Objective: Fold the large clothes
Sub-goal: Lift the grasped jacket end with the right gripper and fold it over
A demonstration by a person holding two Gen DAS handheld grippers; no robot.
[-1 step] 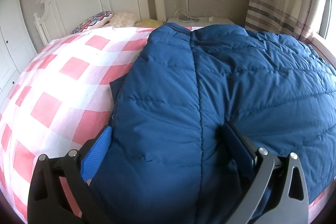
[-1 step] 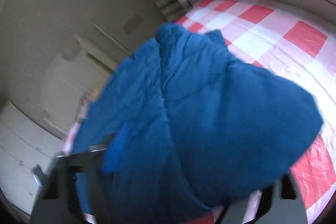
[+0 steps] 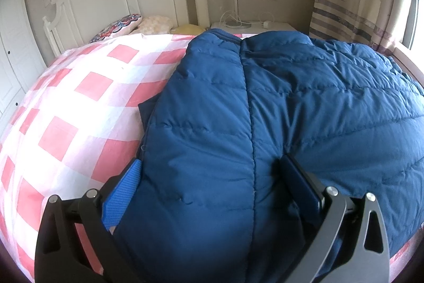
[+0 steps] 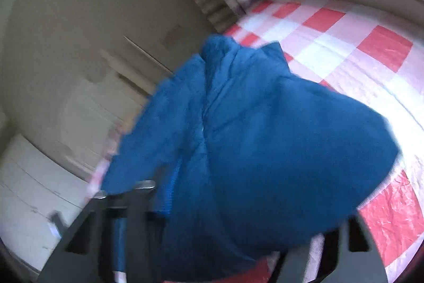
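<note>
blue jacket (image 3: 265, 123) between left hand-held gripper (image 3: 212, 177) fingers, seemingly gripped

The one change is in my right gripper (image 4: 251, 203): its jaws have just been closing, with the thick blue jacket (image 4: 265, 123) bunched between them. The blue pad (image 4: 169, 187) on one finger lies against the cloth, while the other finger is hidden under the jacket and the view is blurred. Set against the earlier pictures, I can find no other difference in either view.
</note>
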